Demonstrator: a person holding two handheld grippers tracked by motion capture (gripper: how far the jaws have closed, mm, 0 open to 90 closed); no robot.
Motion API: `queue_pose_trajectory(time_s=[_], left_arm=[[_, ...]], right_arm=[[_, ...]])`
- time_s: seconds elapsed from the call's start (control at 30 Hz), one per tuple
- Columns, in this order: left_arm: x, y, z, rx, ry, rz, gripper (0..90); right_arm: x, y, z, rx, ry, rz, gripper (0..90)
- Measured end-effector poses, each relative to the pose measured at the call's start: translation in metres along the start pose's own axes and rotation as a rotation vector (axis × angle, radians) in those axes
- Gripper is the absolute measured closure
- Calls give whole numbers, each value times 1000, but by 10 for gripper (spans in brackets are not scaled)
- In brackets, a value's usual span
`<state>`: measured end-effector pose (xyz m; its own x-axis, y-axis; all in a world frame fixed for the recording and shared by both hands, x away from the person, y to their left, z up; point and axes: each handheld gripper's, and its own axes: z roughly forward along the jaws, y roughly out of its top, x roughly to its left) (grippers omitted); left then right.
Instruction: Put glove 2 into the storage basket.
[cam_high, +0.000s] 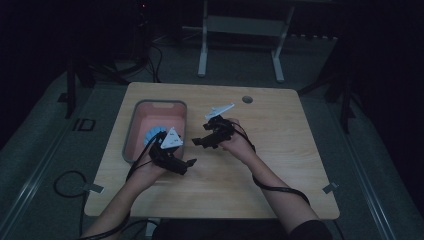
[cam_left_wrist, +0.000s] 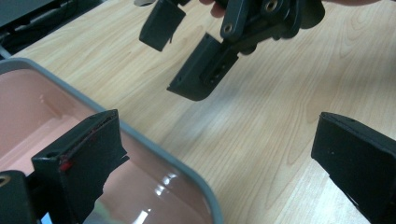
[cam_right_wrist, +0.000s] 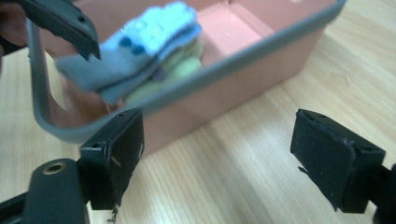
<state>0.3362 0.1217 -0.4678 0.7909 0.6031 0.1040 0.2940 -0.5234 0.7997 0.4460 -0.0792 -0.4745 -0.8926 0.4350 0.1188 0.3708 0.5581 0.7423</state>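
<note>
While both tongs gape empty, the pink bin (cam_right_wrist: 261, 60) holds folded cloths (cam_right_wrist: 140, 51).

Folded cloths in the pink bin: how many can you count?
3, stacked at the bin's near end: a light blue cloth on top, a grey-blue cloth beneath it, and a pale green cloth at the bottom. More may be hidden underneath.

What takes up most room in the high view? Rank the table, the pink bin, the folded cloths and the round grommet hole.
1. table
2. pink bin
3. folded cloths, partly hidden by the left gripper
4. grommet hole; it lies farther from the camera, but looks clearly smallest.
</note>
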Motion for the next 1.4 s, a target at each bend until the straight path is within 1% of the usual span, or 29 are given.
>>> queue_pose_trajectory(time_s=[0.07, 0.1, 0.3, 0.4, 0.53, 0.73, 0.83, 0.9, 1.03, 1.1, 1.17, 1.3, 1.37, 1.4], left_arm=[[-4, 0, 3, -3, -17, 3, 18], [-7, 0, 4, -1, -27, 4, 18], [-21, -2, 18, 17, -90, 19, 18], [-25, -4, 23, 22, -100, 24, 18], [-31, -4, 29, 28, -124, 33, 18], [-41, -3, 38, 37, -150, 51, 18], [-46, -4, 43, 42, -164, 57, 18], [-49, -5, 47, 53, -168, 68, 18], [-56, -6, 54, 70, -192, 85, 18], [-59, -6, 57, 73, -204, 83, 18], [-62, -8, 61, 85, -217, 93, 18], [-66, -13, 69, 108, -237, 94, 18], [-67, -15, 73, 130, -232, 97, 18], [-68, -16, 75, 136, -233, 94, 18]], right_arm=[[-1, -6, 0, 12, -5, 1, 176], [-1, -10, 0, 14, -5, -4, 176], [-5, -26, 0, 35, -4, 9, 169], [-5, -34, -1, 35, -3, 15, 169], [-7, -42, -3, 39, -14, 14, 168], [-13, -52, -9, 20, -23, 46, 169], [-16, -59, -10, 17, -28, 52, 169], [-17, -62, -11, 17, -30, 58, 169], [-19, -72, -12, 21, -32, 70, 169], [-19, -77, -13, 23, -29, 73, 168], [-19, -82, -13, 25, -27, 76, 168], [-19, -92, -14, 28, -18, 81, 168], [-19, -97, -14, 20, -2, 81, 165], [-19, -99, -14, 18, 4, 74, 160]])
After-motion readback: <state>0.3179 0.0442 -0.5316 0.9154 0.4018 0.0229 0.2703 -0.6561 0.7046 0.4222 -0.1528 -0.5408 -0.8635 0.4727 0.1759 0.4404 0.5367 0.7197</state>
